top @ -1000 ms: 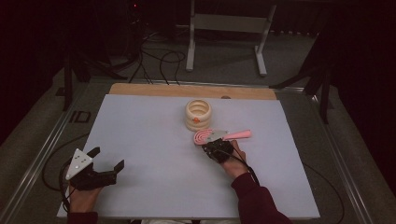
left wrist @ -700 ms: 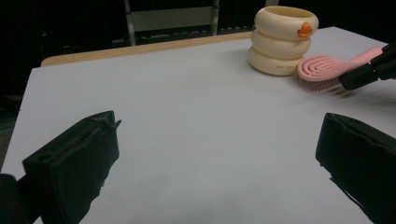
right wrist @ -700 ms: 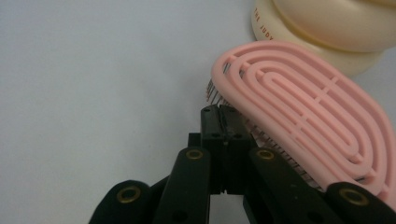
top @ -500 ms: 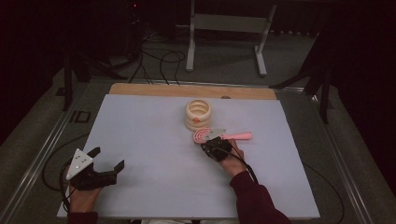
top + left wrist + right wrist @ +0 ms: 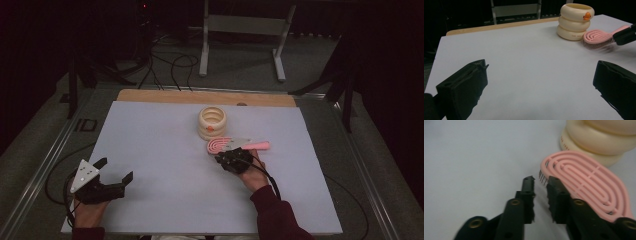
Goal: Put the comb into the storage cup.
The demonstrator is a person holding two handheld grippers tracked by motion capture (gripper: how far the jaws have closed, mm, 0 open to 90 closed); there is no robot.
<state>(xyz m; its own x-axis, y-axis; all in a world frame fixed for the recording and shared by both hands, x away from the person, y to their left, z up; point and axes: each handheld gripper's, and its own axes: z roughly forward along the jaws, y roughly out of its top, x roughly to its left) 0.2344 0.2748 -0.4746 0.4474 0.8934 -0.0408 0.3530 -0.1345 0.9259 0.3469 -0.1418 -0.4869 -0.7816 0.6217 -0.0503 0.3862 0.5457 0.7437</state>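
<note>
In the high view, a pink hairbrush (image 5: 235, 145) is seen lying on the white table (image 5: 160, 150), right of centre, its slotted head pointing left and its handle running right. It lies just near of a cream ringed cup (image 5: 212, 122); whether the two touch cannot be told here. The right gripper (image 5: 231, 156) is set close against the near side of the brush, while the left gripper (image 5: 114, 175) is held well apart at the near left, its jaws spread wide over bare table.

In the left gripper view, the brush (image 5: 599, 38) is seen at the far right beside the cup (image 5: 575, 21), which bears a small orange duck mark. Short bristles are shown under the head, so the brush is resting on them.

In the right gripper view, the jaws of the right gripper (image 5: 539, 185) have just been opening and stand slightly apart, with nothing between them; the brush head (image 5: 586, 180) lies just right of the right jaw. The brush is judged to be light, stiff plastic, smooth and somewhat slippery, not fragile. The open slots make the head a poor place to clamp; the narrow solid handle is judged the better hold, taken across its width
</note>
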